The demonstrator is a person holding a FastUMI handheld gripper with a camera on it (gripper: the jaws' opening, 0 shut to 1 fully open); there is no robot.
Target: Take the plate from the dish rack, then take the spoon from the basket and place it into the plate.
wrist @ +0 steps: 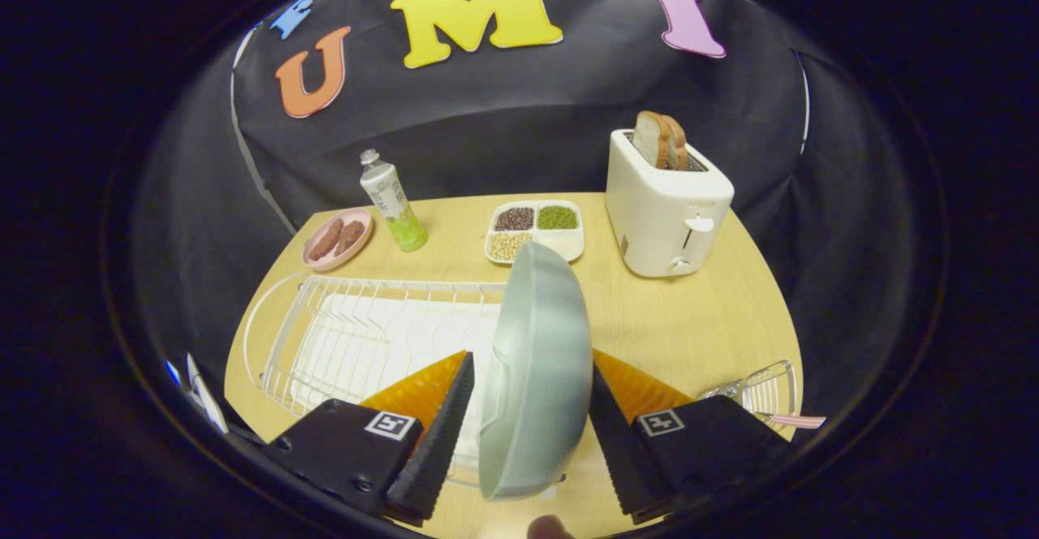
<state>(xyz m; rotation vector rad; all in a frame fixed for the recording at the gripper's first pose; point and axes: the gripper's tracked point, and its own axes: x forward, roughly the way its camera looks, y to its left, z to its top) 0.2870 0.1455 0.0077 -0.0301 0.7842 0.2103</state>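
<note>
A pale green plate (540, 368) stands on edge at the right end of the white wire dish rack (357, 336). My gripper (532, 377) straddles the plate, one finger on each side. The right finger (609, 425) lies against the plate's back. A thin gap shows between the left finger (446, 425) and the plate's rim, so the jaws are open around it. To the right, beside the right finger, sits a small wire basket (767, 389). A striped pink handle (799, 421), which looks like the spoon's, sticks out of it.
On the wooden table (674, 320) beyond the rack stand a white toaster (666, 210) holding bread, a divided tray of beans (536, 230), a small bottle (394, 202) and a pink dish (337, 239) with brown food. Bare table lies between the plate and the toaster.
</note>
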